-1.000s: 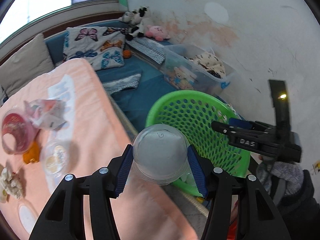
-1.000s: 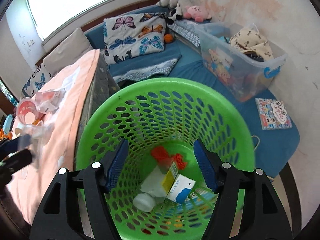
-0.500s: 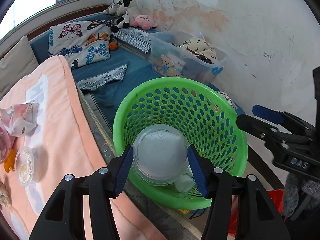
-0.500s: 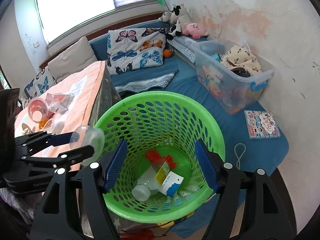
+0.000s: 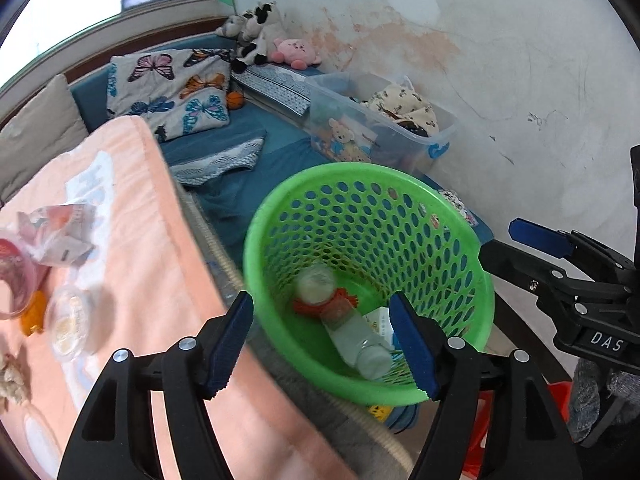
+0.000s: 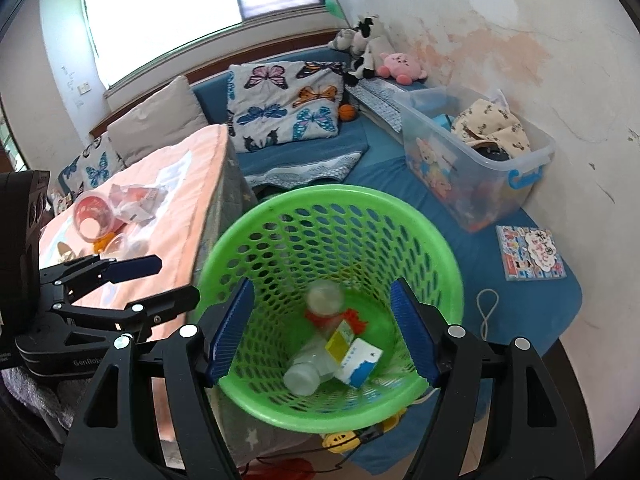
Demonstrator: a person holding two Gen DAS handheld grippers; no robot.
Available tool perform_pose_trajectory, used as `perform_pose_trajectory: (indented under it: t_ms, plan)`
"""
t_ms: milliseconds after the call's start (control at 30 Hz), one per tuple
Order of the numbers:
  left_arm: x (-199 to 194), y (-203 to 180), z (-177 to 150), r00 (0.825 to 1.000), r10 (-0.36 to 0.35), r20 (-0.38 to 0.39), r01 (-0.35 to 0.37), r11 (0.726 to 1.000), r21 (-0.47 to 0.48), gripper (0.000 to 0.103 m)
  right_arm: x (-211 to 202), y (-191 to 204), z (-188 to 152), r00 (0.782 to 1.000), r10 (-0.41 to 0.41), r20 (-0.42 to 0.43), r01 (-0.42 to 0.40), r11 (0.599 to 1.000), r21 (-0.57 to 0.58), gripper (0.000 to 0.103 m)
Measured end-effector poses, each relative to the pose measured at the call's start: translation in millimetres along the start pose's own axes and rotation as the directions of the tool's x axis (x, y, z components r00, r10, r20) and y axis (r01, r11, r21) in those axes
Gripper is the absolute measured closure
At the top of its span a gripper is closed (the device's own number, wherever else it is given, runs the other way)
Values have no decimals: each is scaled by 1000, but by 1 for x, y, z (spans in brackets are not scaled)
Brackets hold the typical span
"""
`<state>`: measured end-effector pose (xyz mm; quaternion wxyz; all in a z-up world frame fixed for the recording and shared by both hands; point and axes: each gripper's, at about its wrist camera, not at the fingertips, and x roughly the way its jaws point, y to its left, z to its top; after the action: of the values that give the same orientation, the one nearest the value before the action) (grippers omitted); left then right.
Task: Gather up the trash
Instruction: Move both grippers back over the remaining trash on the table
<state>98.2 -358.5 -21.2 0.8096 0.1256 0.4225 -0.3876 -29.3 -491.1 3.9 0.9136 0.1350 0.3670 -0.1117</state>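
Note:
A green perforated basket (image 5: pixel 472 280) (image 6: pixel 448 264) stands on the floor beside the peach-covered table (image 5: pixel 152 264). Inside lie a clear round container (image 5: pixel 316 284) (image 6: pixel 326 296), a clear bottle (image 5: pixel 360 344) (image 6: pixel 306 372), an orange scrap (image 5: pixel 340 300) and a small carton (image 6: pixel 358 362). My left gripper (image 5: pixel 324 344) is open and empty above the basket's near rim. My right gripper (image 6: pixel 324 328) is open and empty over the basket. On the table lie a crumpled wrapper (image 5: pixel 60 228), a pink cup (image 6: pixel 92 218) and a clear lidded cup (image 5: pixel 68 320).
A clear storage bin (image 6: pixel 480 160) with clothes stands by the stained wall. A blue mat (image 6: pixel 400 176) with butterfly pillows (image 6: pixel 284 104) and plush toys (image 6: pixel 376 56) lies behind. A booklet (image 6: pixel 532 252) and cord (image 6: pixel 486 308) lie right of the basket.
My left gripper carried the clear round container from over the table to over the basket, then opened. The container now lies in the basket. My right gripper pulled back and up.

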Motion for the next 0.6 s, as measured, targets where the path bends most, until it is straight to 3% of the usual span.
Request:
perform_pose_trajectory:
  t_ms: [333, 600]
  plan:
    - [-58, 59, -29, 991, 113, 65, -107, 990, -89, 29, 4, 58, 5, 997, 77, 2, -77, 994, -75, 30]
    - [-98, 130, -72, 966, 251, 64, -234, 952, -198, 28, 23, 116, 7, 988, 153, -33, -156, 976, -152, 29]
